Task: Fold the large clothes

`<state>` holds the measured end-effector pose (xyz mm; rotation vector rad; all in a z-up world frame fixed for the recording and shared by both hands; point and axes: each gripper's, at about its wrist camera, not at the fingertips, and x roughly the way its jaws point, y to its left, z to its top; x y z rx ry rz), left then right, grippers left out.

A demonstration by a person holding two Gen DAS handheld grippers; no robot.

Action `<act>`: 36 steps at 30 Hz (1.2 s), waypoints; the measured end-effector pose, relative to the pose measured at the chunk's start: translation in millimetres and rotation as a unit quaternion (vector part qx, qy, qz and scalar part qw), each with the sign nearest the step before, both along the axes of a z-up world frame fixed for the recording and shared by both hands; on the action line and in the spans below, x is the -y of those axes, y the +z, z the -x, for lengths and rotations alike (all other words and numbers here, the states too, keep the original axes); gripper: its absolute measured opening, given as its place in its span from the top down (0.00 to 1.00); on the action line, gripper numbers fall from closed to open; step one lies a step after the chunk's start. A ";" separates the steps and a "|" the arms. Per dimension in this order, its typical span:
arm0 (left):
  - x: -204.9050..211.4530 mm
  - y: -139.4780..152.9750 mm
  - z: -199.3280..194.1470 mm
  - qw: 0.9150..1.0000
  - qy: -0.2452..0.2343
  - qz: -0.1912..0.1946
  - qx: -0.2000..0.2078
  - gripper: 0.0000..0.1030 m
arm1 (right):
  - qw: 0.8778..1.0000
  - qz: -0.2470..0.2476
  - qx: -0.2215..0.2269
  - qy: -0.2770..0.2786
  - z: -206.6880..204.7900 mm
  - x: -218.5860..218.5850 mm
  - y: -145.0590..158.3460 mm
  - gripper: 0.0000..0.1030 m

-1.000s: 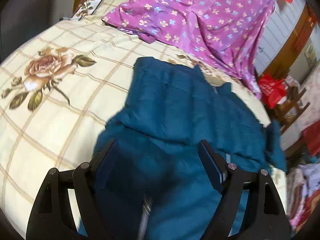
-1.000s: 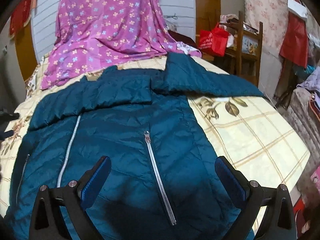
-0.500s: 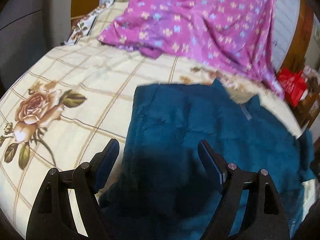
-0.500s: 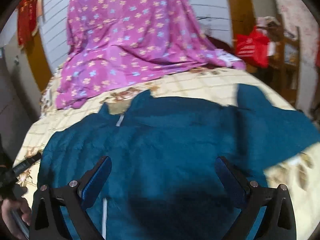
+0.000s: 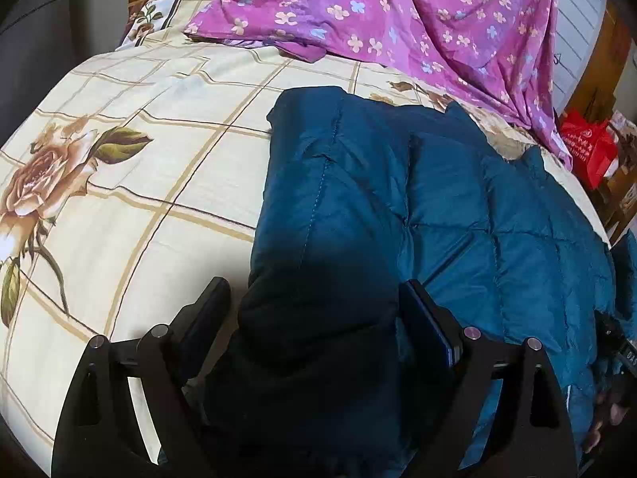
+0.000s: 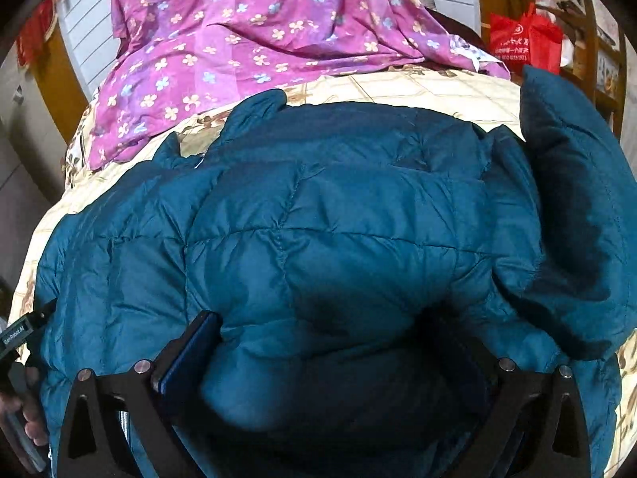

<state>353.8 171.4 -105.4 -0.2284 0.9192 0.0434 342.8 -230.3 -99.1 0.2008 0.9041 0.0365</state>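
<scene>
While shadow hides its near fold, the jacket (image 5: 458, 215) fills both views.

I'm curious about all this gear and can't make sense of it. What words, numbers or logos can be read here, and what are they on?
"GenrobotAI": white label at the left edge of the right wrist view.
"DAS": cut off by the picture's edge, on a black plate at the right edge of the left wrist view.
Red bag: white logo and lines of print, too small and blurred to read.
</scene>
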 end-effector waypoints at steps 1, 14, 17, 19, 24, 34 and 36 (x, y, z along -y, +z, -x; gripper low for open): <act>-2.2 1.1 1.4 1.000 0.005 0.003 0.000 0.15 | 1.000 -0.001 0.001 0.000 0.0 2.1 0.4 0.00; 41.0 12.3 6.0 0.997 -0.054 -0.056 0.019 0.15 | 0.997 0.023 0.067 0.009 15.7 -19.3 49.5 0.00; 40.8 12.2 4.9 0.996 -0.055 -0.066 0.022 0.15 | 0.999 0.027 -0.020 0.016 -0.5 -20.4 16.1 0.00; 36.7 14.1 5.6 0.997 -0.048 -0.058 0.025 0.15 | 0.999 0.029 -0.025 0.009 -0.6 -14.1 9.0 0.00; 28.3 23.6 26.4 0.998 -0.029 -0.046 0.026 0.15 | 0.999 0.049 -0.007 -0.014 21.2 -1.8 29.8 0.00; 72.7 33.1 160.7 0.997 -0.069 0.000 0.015 0.15 | 0.997 0.063 -0.004 -0.049 154.1 42.6 52.7 0.00; 90.3 27.9 190.7 0.996 -0.084 -0.007 0.018 0.15 | 0.997 0.065 -0.009 -0.051 178.8 52.3 52.8 0.00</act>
